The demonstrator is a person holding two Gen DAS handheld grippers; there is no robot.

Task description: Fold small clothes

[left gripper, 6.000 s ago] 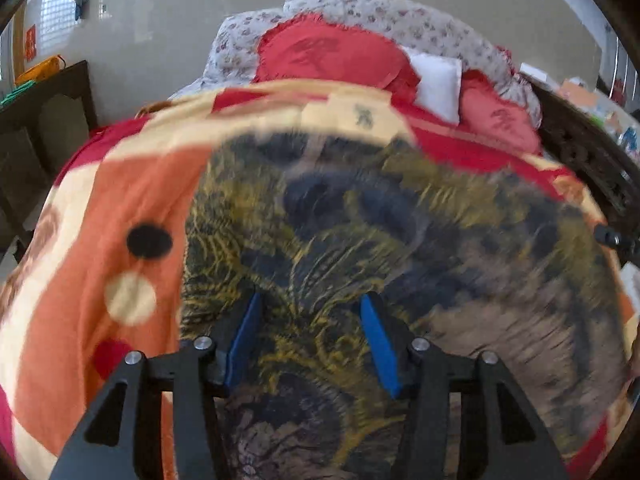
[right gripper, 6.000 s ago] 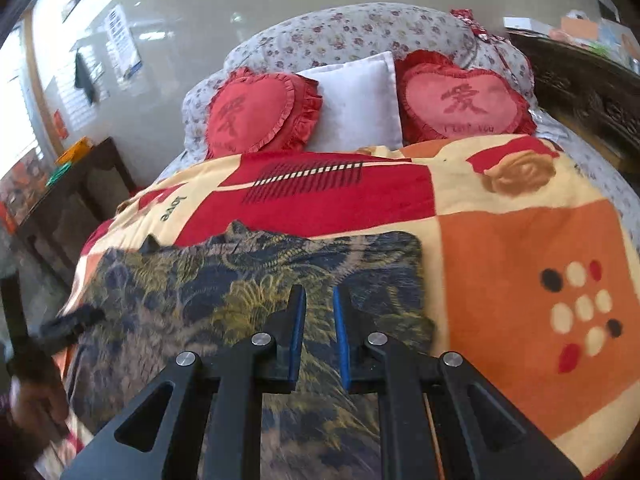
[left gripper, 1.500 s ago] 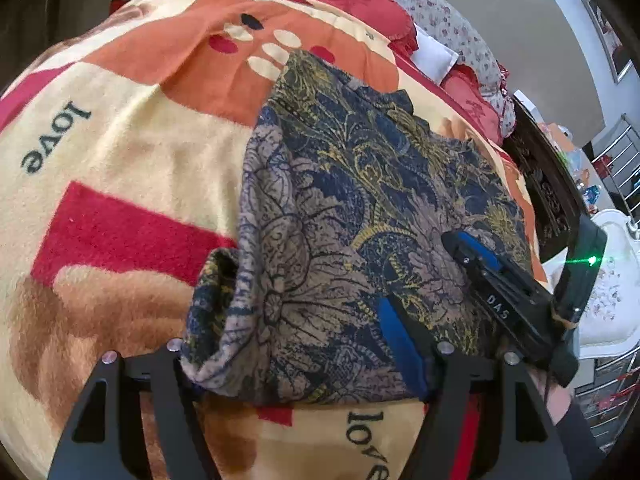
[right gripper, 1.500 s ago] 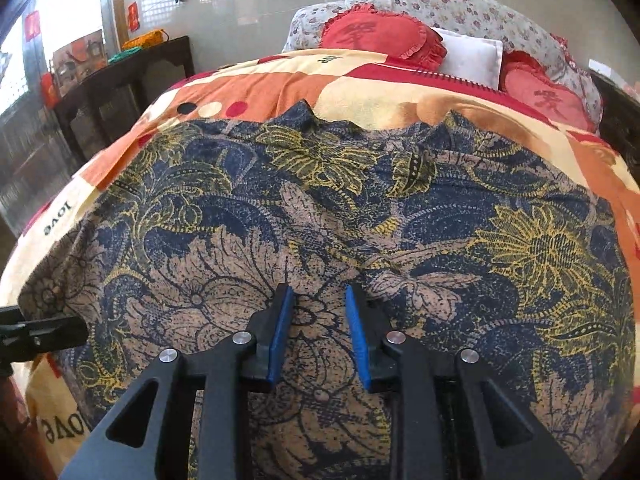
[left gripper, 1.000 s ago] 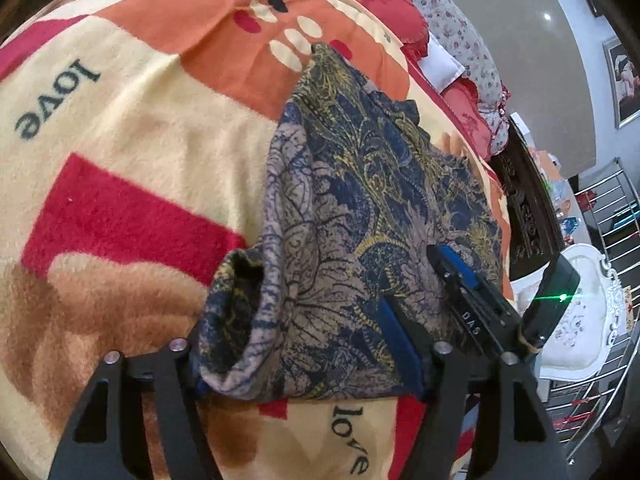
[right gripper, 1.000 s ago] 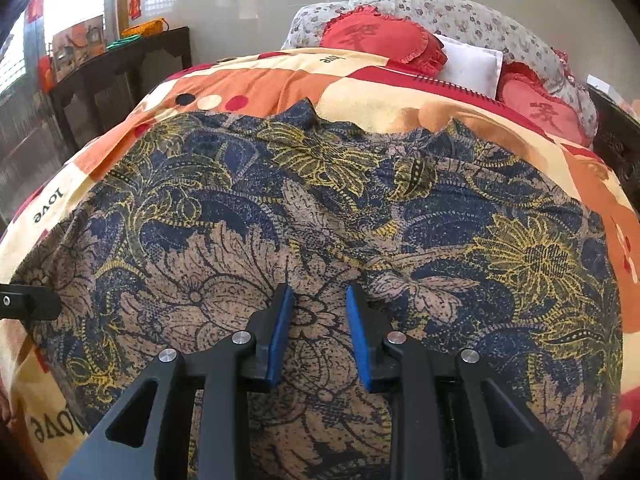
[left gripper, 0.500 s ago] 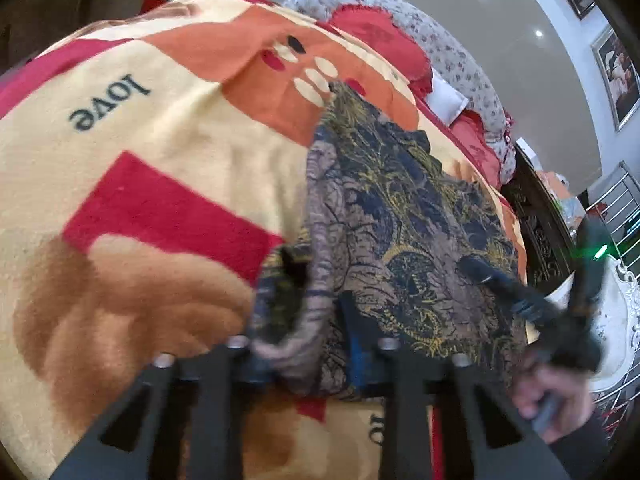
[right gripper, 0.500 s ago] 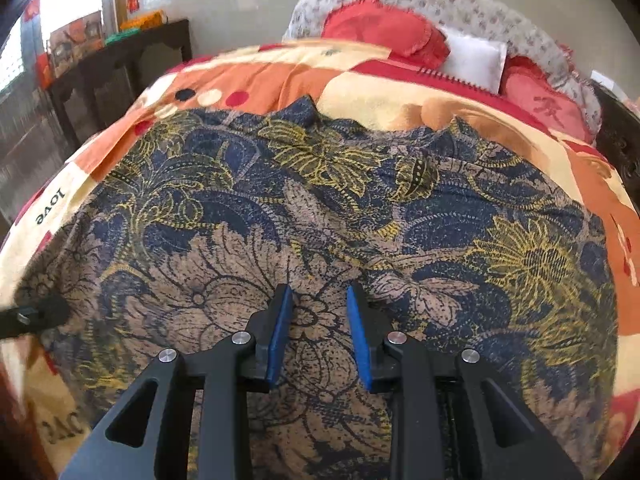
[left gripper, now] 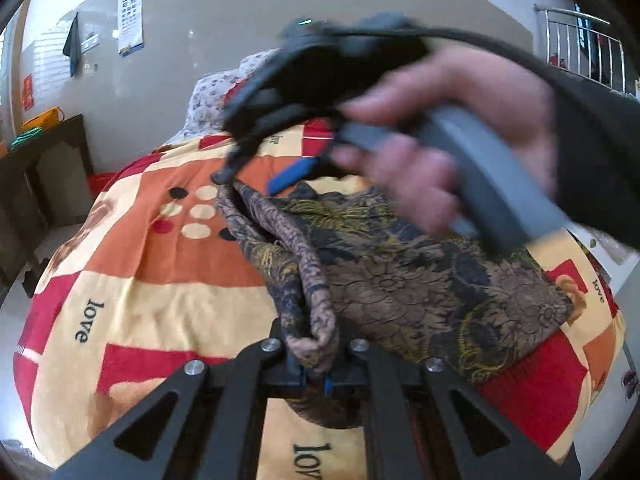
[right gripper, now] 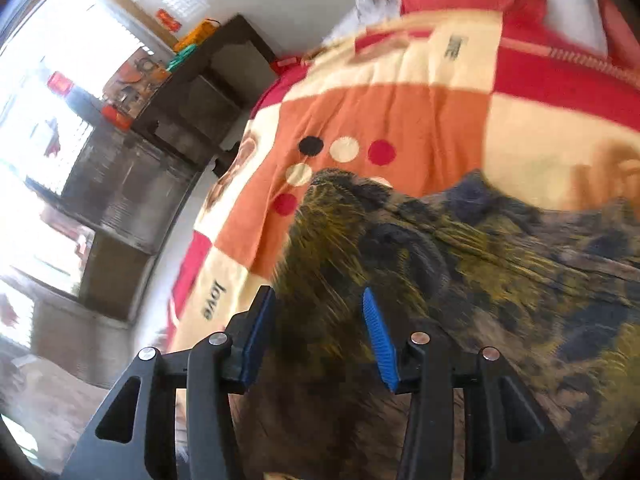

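A dark floral garment [left gripper: 420,280] in blue, tan and yellow lies on the bed blanket [left gripper: 140,280]. My left gripper [left gripper: 314,372] is shut on a bunched edge of it, and that edge rises in a ridge away from the pads. In the left wrist view a hand [left gripper: 460,140] holds my right gripper [left gripper: 246,182] over the garment's far corner. The right wrist view is blurred. There the right gripper [right gripper: 318,320] hovers over the garment [right gripper: 460,272] with its jaws opening, and the blue pads [right gripper: 378,340] press on nothing.
The blanket [right gripper: 400,120] is patterned in orange, red and cream. Red and floral pillows [left gripper: 216,88] are piled at the head of the bed. A dark wooden cabinet [left gripper: 40,160] with clutter on top stands left of the bed, also in the right wrist view [right gripper: 208,92]. Bare floor lies between them.
The left gripper closed on the garment's bunched edge and lifted it. The right gripper opened wider, rose off the cloth and swung toward the garment's far left corner.
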